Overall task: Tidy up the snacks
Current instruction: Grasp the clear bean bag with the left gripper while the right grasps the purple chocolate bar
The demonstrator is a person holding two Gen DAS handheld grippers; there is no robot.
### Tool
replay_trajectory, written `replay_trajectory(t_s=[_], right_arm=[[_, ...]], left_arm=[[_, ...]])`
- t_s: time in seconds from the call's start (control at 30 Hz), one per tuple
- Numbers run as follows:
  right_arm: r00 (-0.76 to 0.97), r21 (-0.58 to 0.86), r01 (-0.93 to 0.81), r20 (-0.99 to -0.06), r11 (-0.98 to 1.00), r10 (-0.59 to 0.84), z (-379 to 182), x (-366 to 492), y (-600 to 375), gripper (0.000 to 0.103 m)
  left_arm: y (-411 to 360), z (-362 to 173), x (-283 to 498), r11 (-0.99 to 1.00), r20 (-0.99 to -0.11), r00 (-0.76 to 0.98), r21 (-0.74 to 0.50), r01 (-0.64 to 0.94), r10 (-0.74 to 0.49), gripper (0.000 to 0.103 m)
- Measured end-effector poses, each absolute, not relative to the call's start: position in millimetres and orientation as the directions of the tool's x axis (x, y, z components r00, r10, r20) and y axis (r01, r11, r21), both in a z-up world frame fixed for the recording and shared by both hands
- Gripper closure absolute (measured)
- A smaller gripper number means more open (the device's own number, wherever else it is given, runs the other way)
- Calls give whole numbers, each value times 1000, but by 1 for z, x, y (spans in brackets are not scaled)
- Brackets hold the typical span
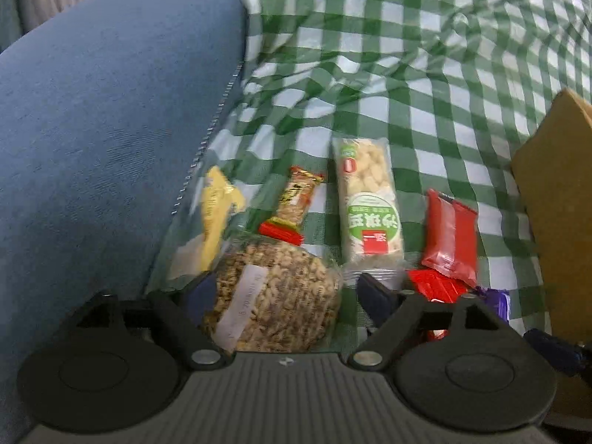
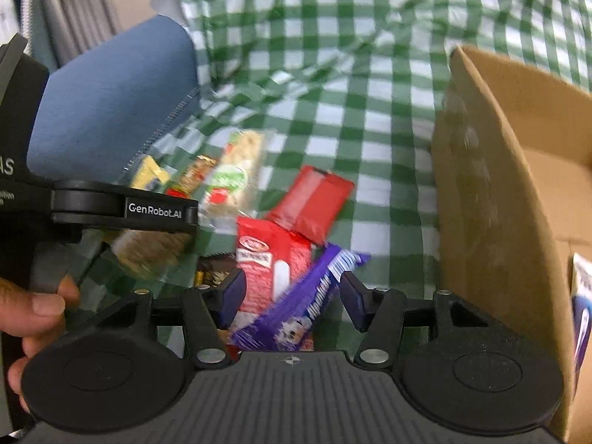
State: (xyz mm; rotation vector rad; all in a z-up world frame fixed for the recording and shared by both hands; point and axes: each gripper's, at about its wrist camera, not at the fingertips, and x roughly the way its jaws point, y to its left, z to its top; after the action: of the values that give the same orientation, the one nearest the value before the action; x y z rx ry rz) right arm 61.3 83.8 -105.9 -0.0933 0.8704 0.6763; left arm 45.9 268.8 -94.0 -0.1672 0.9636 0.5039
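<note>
A: Start at the left. What's there?

B: A blue cushion (image 1: 111, 129) along the left edge of the green checked cloth (image 1: 425, 55). Just beside it lie a yellow packet (image 1: 216, 214), then a thin orange-and-red bar (image 1: 294, 199), with a clear bag of nuts (image 1: 273, 296) nearest of all.

A: And the left gripper (image 1: 285, 296)?

B: Its jaws stand apart on either side of the nut bag, low over it. I'd judge nothing is pinched yet; whether the pads touch the bag I can't tell.

A: Further right?

B: A long green-labelled puffed-rice bar (image 1: 368, 207), then a red wrapper (image 1: 449, 238) and a red-and-white packet (image 2: 273, 270) partly under it. Nearest lies a purple bar (image 2: 307, 303), tilted across the red-and-white one.

A: The right gripper (image 2: 292, 296)?

B: Spread wide, its two tips flanking the purple bar, not closed on it.

A: And the far right?

B: A cardboard box (image 2: 499, 185), open, its wall near the pile. One blue-and-white item (image 2: 581, 314) shows inside at the edge; the remaining interior is out of view.

A: So how far along?

B: Early, I'd say. Seven snacks lie loose on the cloth, perhaps one is boxed. The purple bar looks the likeliest next pick.
</note>
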Motion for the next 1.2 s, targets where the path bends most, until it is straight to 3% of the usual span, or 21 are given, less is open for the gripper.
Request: replay_trajectory(t_s=[0.1,0.23,0.37,0.53,0.67,0.83,0.97,1.2], right_arm=[[422,216,-557,-758,802,497,-114,67,82,45],[402,235,-537,-773,810,491,-118,69,78,48],[394,239,-546,-772,803,498,-119,67,76,75],[403,238,-569,-754,787,519,-116,63,74,88],[418,227,-627,-710,745,567,-105,49,71,90],[404,209,-714,-657,669,637,-91,26,64,90],[356,208,-762,-656,613,665,-86,12,53,90],[284,180,-805,-720,565,633,-102,-16,35,89]], left_arm=[[261,-99,51,879,-815,442,162,-448,375,10],[262,-97,48,872,-811,440,164,-461,386,13],[252,-110,55,875,-813,394,266,-405,430,12],[261,-104,48,878,-816,423,198,-436,394,20],[259,-88,35,883,-798,481,129,-450,362,20],[248,-57,6,907,-749,620,-62,-417,234,20],[232,-59,-11,919,-792,601,-153,-362,106,20],[227,-80,-23,897,-870,492,-188,-399,37,19]])
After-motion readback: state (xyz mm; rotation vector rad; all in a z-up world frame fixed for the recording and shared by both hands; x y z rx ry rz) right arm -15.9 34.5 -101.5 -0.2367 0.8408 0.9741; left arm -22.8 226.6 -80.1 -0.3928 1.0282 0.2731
